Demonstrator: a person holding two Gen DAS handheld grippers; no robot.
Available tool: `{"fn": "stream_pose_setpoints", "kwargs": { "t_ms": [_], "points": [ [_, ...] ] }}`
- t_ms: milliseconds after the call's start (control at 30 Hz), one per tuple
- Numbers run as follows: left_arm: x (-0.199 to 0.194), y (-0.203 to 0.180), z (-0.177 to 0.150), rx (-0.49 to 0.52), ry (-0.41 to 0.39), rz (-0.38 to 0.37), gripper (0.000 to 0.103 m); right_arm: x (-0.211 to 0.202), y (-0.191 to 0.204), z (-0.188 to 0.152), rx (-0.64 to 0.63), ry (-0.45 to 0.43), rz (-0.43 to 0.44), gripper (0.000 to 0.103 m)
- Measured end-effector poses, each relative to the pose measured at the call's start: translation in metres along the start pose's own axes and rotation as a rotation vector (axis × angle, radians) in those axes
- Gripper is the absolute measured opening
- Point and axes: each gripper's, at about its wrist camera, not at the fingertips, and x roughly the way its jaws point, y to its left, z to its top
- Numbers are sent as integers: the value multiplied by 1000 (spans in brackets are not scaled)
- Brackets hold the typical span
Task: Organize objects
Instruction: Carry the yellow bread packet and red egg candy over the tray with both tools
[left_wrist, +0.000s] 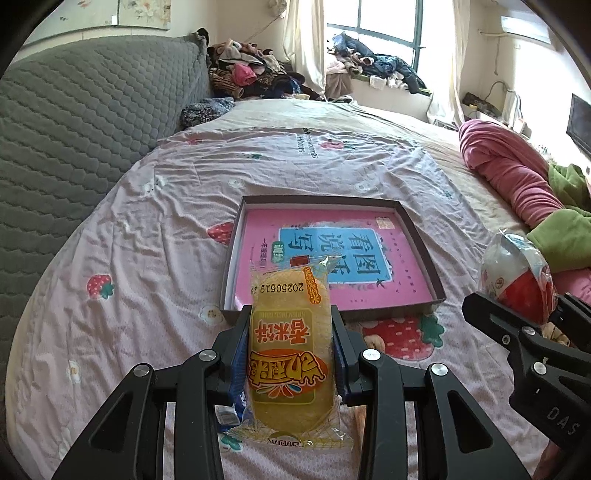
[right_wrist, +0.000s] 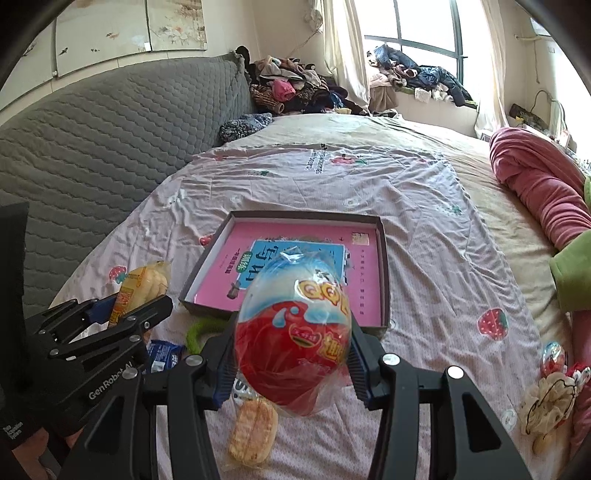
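My left gripper (left_wrist: 290, 325) is shut on a yellow rice-cracker packet (left_wrist: 290, 354), held above the bed just short of a dark shallow box (left_wrist: 410, 218) with a pink book (left_wrist: 402, 273) inside. My right gripper (right_wrist: 293, 332) is shut on a red, white and blue egg-shaped toy in plastic wrap (right_wrist: 295, 332), also held just before the box (right_wrist: 384, 236). The right gripper and egg (left_wrist: 517, 273) show at the right of the left wrist view. The left gripper (right_wrist: 122, 306) with the packet (right_wrist: 142, 286) shows at the left of the right wrist view.
On the strawberry-print sheet (right_wrist: 424, 206) lie another cracker packet (right_wrist: 253, 430), a blue wrapper (right_wrist: 164, 354), a green curved object (right_wrist: 197, 328), a small egg toy (right_wrist: 553, 356) and a cream scrunchie (right_wrist: 550, 406). Pink and green blankets (left_wrist: 517, 173) lie right; a grey headboard (left_wrist: 74, 129) stands left.
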Motion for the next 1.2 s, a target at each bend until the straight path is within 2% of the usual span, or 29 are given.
{"fn": "stream_pose_setpoints", "kwargs": {
  "t_ms": [533, 1200],
  "points": [
    [11, -7, 35, 24, -35, -1, 38, 10, -5, 29, 6, -31, -7, 51],
    [57, -3, 63, 14, -30, 29, 38, 47, -10, 55, -2, -41, -11, 51]
  ]
}}
